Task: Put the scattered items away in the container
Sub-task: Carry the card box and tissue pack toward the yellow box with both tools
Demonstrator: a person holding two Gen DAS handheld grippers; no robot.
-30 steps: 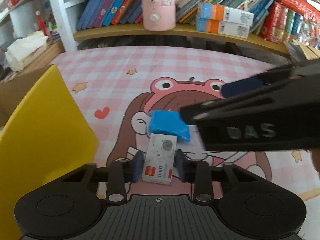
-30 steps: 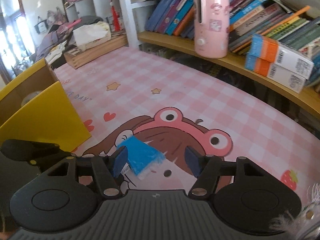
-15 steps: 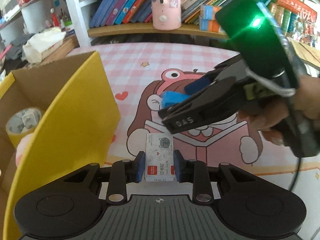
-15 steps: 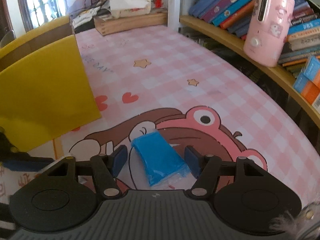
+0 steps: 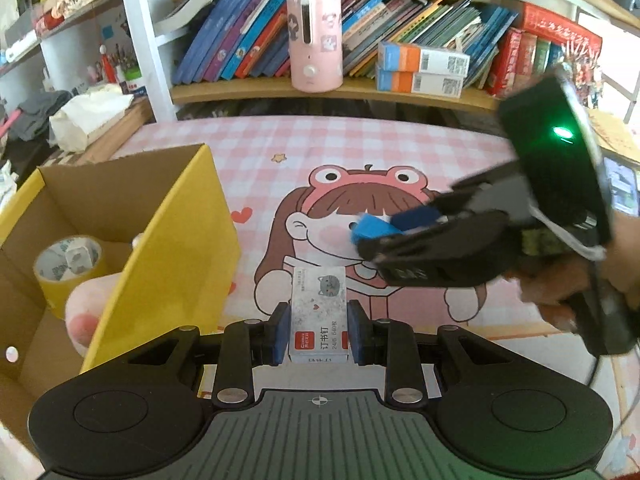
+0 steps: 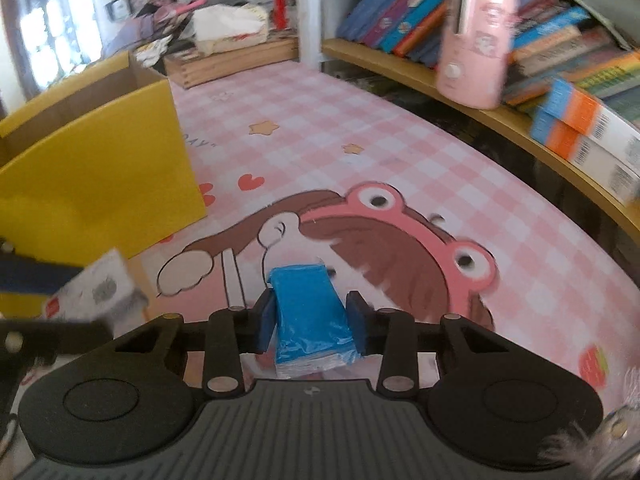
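Left wrist view
Worktop (image 5: pixel 400 148): pink checked cover with a cartoon girl in a frog hat; bookshelf (image 5: pixel 320 92) behind.
Left claw (image 5: pixel 319 332): closed on a staple box (image 5: pixel 319 312), white, with a grey cat and a red label, lifted over the cover.
Box (image 5: pixel 180 248): yellow cardboard, open, just left of the claw; tape roll (image 5: pixel 68 268) inside.
Right claw (image 5: pixel 384 230): at right, gripping a blue packet (image 5: pixel 370 226).

Right wrist view
Right claw (image 6: pixel 313 322): pads pressed on both sides of the blue packet (image 6: pixel 310 312), glossy plastic wrap, clear at the near end.
Box (image 6: pixel 100 176): at left, near.
Staple box (image 6: pixel 96 292): blurred, low left.
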